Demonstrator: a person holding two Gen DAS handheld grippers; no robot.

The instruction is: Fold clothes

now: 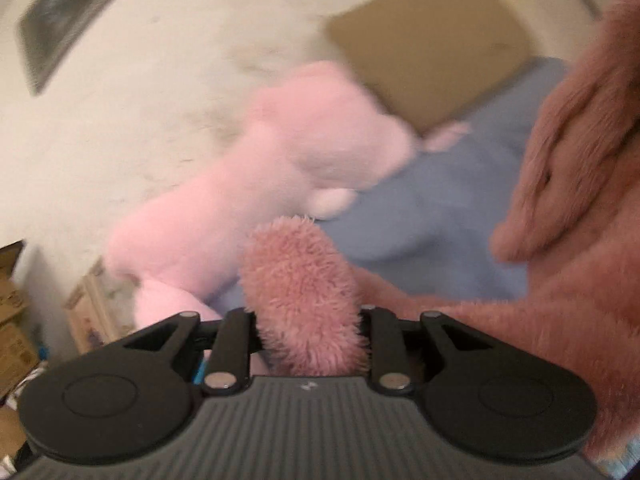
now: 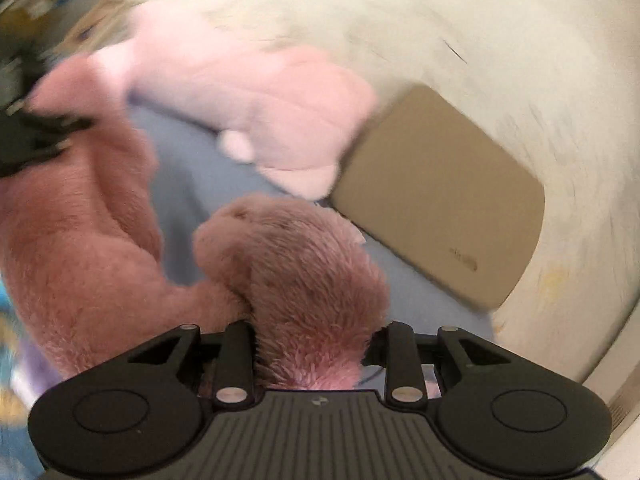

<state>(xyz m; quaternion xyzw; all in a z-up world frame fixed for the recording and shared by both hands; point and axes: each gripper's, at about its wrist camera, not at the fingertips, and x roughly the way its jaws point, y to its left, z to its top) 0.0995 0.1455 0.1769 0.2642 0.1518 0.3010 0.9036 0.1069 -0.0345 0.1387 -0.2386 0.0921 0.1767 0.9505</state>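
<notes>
A fuzzy dusty-pink garment (image 1: pixel 568 280) hangs between my two grippers over a blue bedsheet (image 1: pixel 448 216). My left gripper (image 1: pixel 308 320) is shut on a bunched end of the garment, which fills the space between its jaws. In the right wrist view my right gripper (image 2: pixel 316 336) is shut on another bunched part of the same garment (image 2: pixel 80 248). The left gripper shows as a dark shape at the far left of that view (image 2: pixel 28 140), holding the fabric's other end. Both views are blurred by motion.
A pale pink plush toy (image 1: pixel 280 184) lies on the bed by the white wall, also in the right wrist view (image 2: pixel 256 100). A tan pillow (image 1: pixel 432 48) leans at the bedhead (image 2: pixel 440 200). Cardboard boxes (image 1: pixel 12 320) stand at the left.
</notes>
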